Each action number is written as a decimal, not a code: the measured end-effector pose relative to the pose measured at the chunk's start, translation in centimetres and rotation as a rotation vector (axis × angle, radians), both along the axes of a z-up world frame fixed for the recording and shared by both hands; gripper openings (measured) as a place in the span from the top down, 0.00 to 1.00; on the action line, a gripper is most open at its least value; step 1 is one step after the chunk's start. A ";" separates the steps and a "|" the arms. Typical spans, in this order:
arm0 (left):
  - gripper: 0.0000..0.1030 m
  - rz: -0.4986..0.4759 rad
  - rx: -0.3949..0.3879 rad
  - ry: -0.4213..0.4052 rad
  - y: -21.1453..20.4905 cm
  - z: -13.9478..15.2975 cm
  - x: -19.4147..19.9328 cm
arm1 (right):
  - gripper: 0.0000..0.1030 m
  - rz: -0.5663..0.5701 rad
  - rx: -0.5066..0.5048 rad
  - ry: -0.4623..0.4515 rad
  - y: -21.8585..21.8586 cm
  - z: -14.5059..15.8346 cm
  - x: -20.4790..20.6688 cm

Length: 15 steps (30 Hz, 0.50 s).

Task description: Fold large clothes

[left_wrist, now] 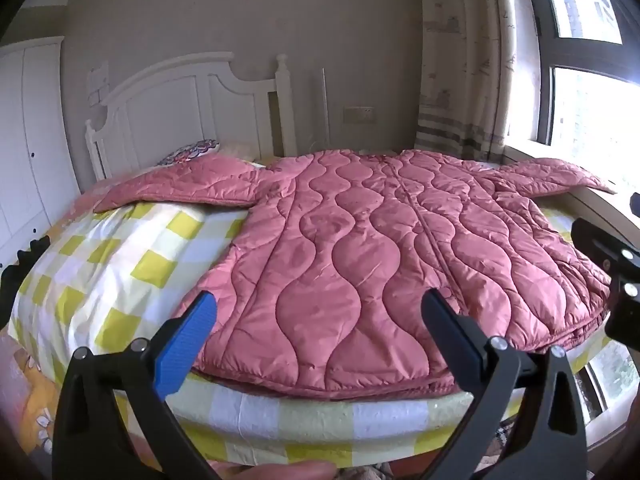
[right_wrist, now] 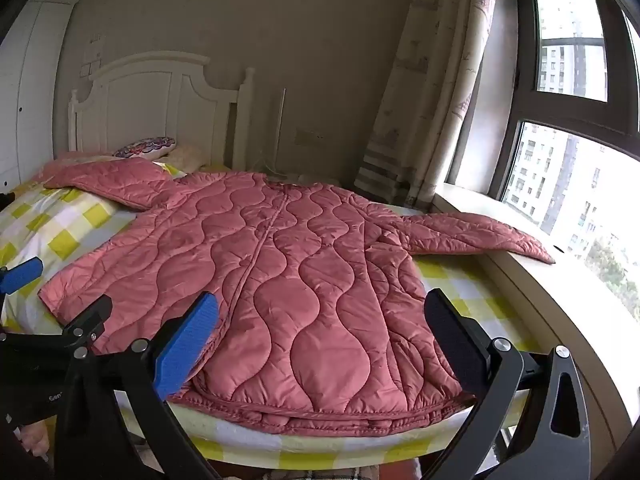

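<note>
A large pink quilted jacket [left_wrist: 360, 248] [right_wrist: 280, 280] lies flat on the bed, hem towards me, zip down its middle, both sleeves spread out to the sides. The right sleeve [right_wrist: 476, 232] reaches onto the window sill. My left gripper [left_wrist: 320, 312] hovers open above the hem's left half, nothing between its fingers. Over the hem's right half my right gripper [right_wrist: 320, 312] also stands open and holds nothing. The left gripper's fingers [right_wrist: 24, 272] show at the left edge of the right wrist view, and part of the right gripper [left_wrist: 616, 264] at the right edge of the left wrist view.
The bed has a yellow-and-white checked sheet [left_wrist: 120, 256] and a white headboard [left_wrist: 192, 108]. A patterned pillow [right_wrist: 148, 146] lies at the head. A window sill [right_wrist: 560, 288] and curtain [right_wrist: 424, 120] run along the right; a white wardrobe [left_wrist: 28, 140] stands left.
</note>
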<state>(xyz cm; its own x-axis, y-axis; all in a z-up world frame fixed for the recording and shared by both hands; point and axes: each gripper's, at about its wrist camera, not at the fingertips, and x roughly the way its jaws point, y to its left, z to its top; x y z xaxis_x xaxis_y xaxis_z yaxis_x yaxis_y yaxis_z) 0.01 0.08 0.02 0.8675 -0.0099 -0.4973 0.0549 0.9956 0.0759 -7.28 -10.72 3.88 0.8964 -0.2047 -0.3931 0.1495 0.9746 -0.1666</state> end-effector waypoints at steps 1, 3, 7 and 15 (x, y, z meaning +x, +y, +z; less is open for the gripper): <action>0.02 0.000 -0.002 0.001 0.0 0.0 0.0 | 0.04 -0.002 -0.003 0.002 0.1 0.0 0.0; 0.02 -0.001 0.000 0.000 0.0 0.0 -0.1 | 0.04 -0.002 -0.021 0.008 0.9 0.0 0.1; 0.02 -0.007 0.003 -0.013 -0.3 0.3 -0.5 | 0.04 0.006 0.007 0.018 0.1 -0.1 0.2; 0.02 0.004 -0.017 0.004 0.5 -0.3 -0.2 | 0.04 0.006 0.018 0.013 0.0 -0.1 0.1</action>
